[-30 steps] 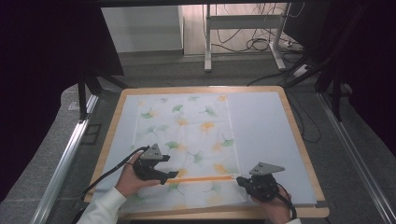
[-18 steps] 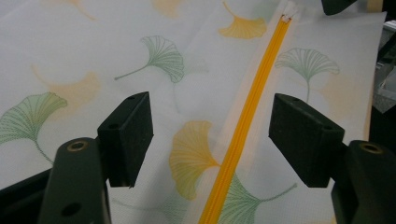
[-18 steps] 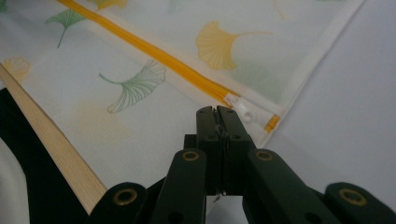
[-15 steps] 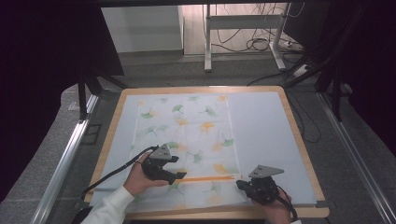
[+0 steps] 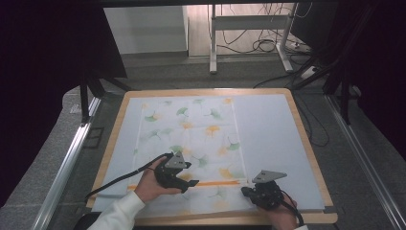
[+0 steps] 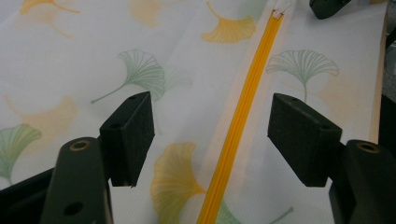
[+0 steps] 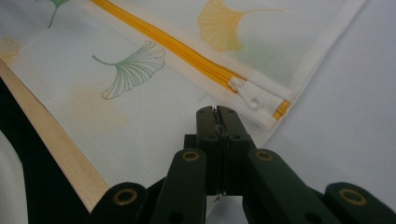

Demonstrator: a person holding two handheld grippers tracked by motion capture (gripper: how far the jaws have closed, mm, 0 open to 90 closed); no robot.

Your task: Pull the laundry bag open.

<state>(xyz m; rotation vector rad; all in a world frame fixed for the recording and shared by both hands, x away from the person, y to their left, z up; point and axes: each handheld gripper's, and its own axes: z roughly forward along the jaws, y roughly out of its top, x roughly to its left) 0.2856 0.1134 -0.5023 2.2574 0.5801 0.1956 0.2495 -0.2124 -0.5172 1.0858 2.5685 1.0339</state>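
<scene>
Wood-rimmed table [image 5: 306,143] with pale mat stands on grey floor [image 5: 201,72] (cables behind). Leaf-print bag [image 5: 191,139] lies flat; left gripper [image 6: 210,135] gapes over its orange zipper [image 6: 240,121]; right gripper [image 7: 216,114], closed, pinches bag fabric.

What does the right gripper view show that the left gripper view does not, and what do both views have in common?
Right gripper view alone: the right gripper, its jaws shut on the edge of the leaf-print bag, and the white zip slider at the zip's end. Left gripper view alone: the left gripper, jaws wide apart with the zip running between them, untouched. Both share the bag's ginkgo leaf print and its orange zip.
</scene>
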